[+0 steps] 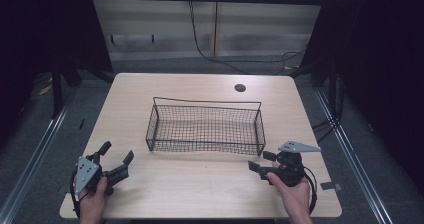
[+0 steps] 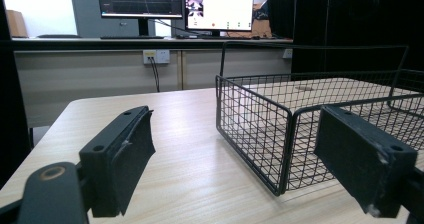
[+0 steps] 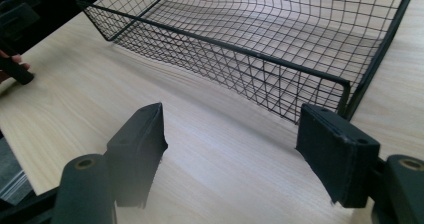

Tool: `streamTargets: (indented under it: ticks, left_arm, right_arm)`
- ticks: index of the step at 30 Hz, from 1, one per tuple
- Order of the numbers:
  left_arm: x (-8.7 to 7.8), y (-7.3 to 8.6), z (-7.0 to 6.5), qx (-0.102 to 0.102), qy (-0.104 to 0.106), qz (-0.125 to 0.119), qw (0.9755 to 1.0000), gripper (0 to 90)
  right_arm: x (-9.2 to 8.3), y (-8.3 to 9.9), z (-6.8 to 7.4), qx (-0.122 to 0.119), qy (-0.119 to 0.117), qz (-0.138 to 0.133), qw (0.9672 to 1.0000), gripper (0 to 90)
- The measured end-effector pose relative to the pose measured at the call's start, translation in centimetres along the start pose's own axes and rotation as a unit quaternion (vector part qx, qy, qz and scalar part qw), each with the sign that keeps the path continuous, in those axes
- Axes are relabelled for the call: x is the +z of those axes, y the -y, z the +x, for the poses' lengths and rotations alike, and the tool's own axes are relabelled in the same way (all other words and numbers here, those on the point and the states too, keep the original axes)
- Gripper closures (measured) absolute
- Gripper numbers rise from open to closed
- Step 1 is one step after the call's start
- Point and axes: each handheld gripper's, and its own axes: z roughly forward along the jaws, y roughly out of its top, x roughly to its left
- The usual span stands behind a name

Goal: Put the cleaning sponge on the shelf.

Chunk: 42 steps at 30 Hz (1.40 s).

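Jaws of both the left gripper point(image 1: 116, 157) and right gripper point(image 1: 261, 161) stand released near the wire basket point(image 1: 205, 129).

Both grippers point(image 1: 118, 156) point(image 1: 262, 161) low (fingers apart, empty)

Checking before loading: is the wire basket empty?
Empty: the wire basket shows only bare mesh, with the table visible through it.
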Motion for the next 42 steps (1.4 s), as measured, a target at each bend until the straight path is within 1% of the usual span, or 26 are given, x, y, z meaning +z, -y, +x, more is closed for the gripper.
streamTargets:
  ticks: [5, 6, 7, 8, 9, 10, 11, 13, 14, 15, 16, 19, 20, 24, 26, 27, 30, 31, 33, 35, 36, 37, 38, 40, 41, 42]
  left_arm:
    - [0.0, 0.0, 0.0, 0.000, 0.001, 0.000, 1.0000, 15.5]
    - [0.0, 0.0, 0.0, 0.002, -0.005, 0.000, 1.0000, 15.5]
    - [0.0, 0.0, 0.0, 0.002, -0.005, 0.000, 1.0000, 15.5]
    - [0.0, 0.0, 0.0, 0.000, 0.001, 0.000, 1.0000, 15.5]
    - [0.0, 0.0, 0.0, 0.000, 0.001, 0.000, 1.0000, 15.5]
    - [0.0, 0.0, 0.0, 0.002, -0.006, 0.000, 1.0000, 15.5]
    - [0.0, 0.0, 0.0, 0.001, 0.000, 0.000, 1.0000, 15.5]
    - [0.0, 0.0, 0.0, 0.000, 0.001, 0.000, 1.0000, 15.5]
    - [0.0, 0.0, 0.0, 0.002, -0.005, 0.000, 1.0000, 15.4]
    - [0.0, 0.0, 0.0, 0.002, -0.004, 0.000, 1.0000, 15.4]
    - [0.0, 0.0, 0.0, 0.000, 0.002, 0.000, 1.0000, 15.4]
    - [0.0, 0.0, 0.0, 0.002, -0.004, 0.000, 1.0000, 15.4]
    - [0.0, 0.0, 0.0, 0.000, 0.002, 0.000, 1.0000, 15.4]
    - [0.0, 0.0, 0.0, 0.000, 0.002, 0.000, 1.0000, 15.4]
    - [0.0, 0.0, 0.0, 0.000, 0.002, 0.000, 1.0000, 15.4]
    - [0.0, 0.0, 0.0, 0.002, -0.004, 0.000, 1.0000, 15.4]
    - [0.0, 0.0, 0.0, 0.002, -0.004, 0.000, 1.0000, 15.4]
    - [0.0, 0.0, 0.0, 0.000, 0.003, 0.000, 1.0000, 15.4]
    - [0.0, 0.0, 0.0, 0.000, 0.003, 0.000, 1.0000, 15.4]
    - [0.0, 0.0, 0.0, 0.000, 0.003, 0.000, 1.0000, 15.4]
    - [0.0, 0.0, 0.0, 0.002, -0.004, 0.000, 1.0000, 15.4]
    - [0.0, 0.0, 0.0, 0.002, -0.004, 0.000, 1.0000, 15.4]
    - [0.0, 0.0, 0.0, 0.001, 0.001, 0.000, 1.0000, 15.4]
    - [0.0, 0.0, 0.0, 0.002, -0.004, 0.000, 1.0000, 15.4]
    - [0.0, 0.0, 0.0, 0.002, -0.004, 0.000, 1.0000, 15.4]
    - [0.0, 0.0, 0.0, 0.002, -0.004, 0.000, 1.0000, 15.4]
  right_arm:
    - [0.0, 0.0, 0.2, 0.002, -0.009, 0.003, 1.0000, 27.3]
    - [0.0, -0.1, 0.3, 0.004, -0.008, 0.006, 0.9999, 27.3]
    - [0.0, -0.1, 0.3, 0.004, -0.008, 0.006, 0.9999, 27.3]
    - [-0.1, -0.2, 0.2, 0.005, -0.008, 0.006, 0.9999, 27.3]
    - [-0.1, -0.2, 0.2, 0.005, -0.008, 0.006, 0.9999, 27.3]
    - [-0.3, -0.3, 0.2, 0.006, -0.004, 0.004, 1.0000, 27.3]
    - [-0.5, -0.4, 0.2, 0.012, -0.002, 0.001, 0.9999, 27.3]
    - [-0.8, -0.6, 0.1, 0.012, 0.000, -0.001, 0.9999, 27.3]
    - [-1.0, -0.6, 0.0, 0.013, 0.004, 0.000, 0.9999, 27.3]
    - [-1.1, -0.7, -0.1, 0.014, 0.005, 0.000, 0.9999, 27.3]
    - [-1.2, -0.8, -0.1, 0.016, 0.007, 0.003, 0.9998, 27.3]
    - [-1.4, -0.8, -0.4, 0.018, 0.007, 0.003, 0.9998, 27.4]
    - [-1.4, -0.8, -0.4, 0.020, 0.008, 0.009, 0.9997, 27.8]
    - [-1.7, -1.0, -0.4, 0.031, 0.003, 0.024, 0.9992, 28.9]
    - [-2.0, -1.2, -0.5, 0.038, 0.005, 0.030, 0.9988, 30.0]
    - [-2.2, -1.3, -0.5, 0.042, 0.006, 0.031, 0.9986, 32.3]
    - [-2.9, -1.5, -0.8, 0.051, 0.016, 0.045, 0.9976, 32.4]
    - [-3.1, -1.6, -0.9, 0.057, 0.019, 0.049, 0.9970, 32.4]
    - [-3.4, -1.7, -1.1, 0.064, 0.022, 0.054, 0.9962, 32.0]
    - [-3.8, -1.7, -1.4, 0.075, 0.026, 0.059, 0.9951, 30.8]
    - [-4.0, -1.8, -1.5, 0.079, 0.028, 0.063, 0.9945, 30.7]
    - [-4.0, -1.8, -1.5, 0.079, 0.028, 0.063, 0.9945, 30.7]
    - [-4.2, -1.8, -1.6, 0.083, 0.032, 0.067, 0.9938, 30.4]
    - [-4.7, -2.0, -1.7, 0.085, 0.048, 0.080, 0.9919, 28.8]
    - [-4.7, -2.0, -1.7, 0.085, 0.048, 0.080, 0.9919, 28.8]
    - [-4.9, -2.0, -1.8, 0.090, 0.058, 0.088, 0.9903, 26.5]
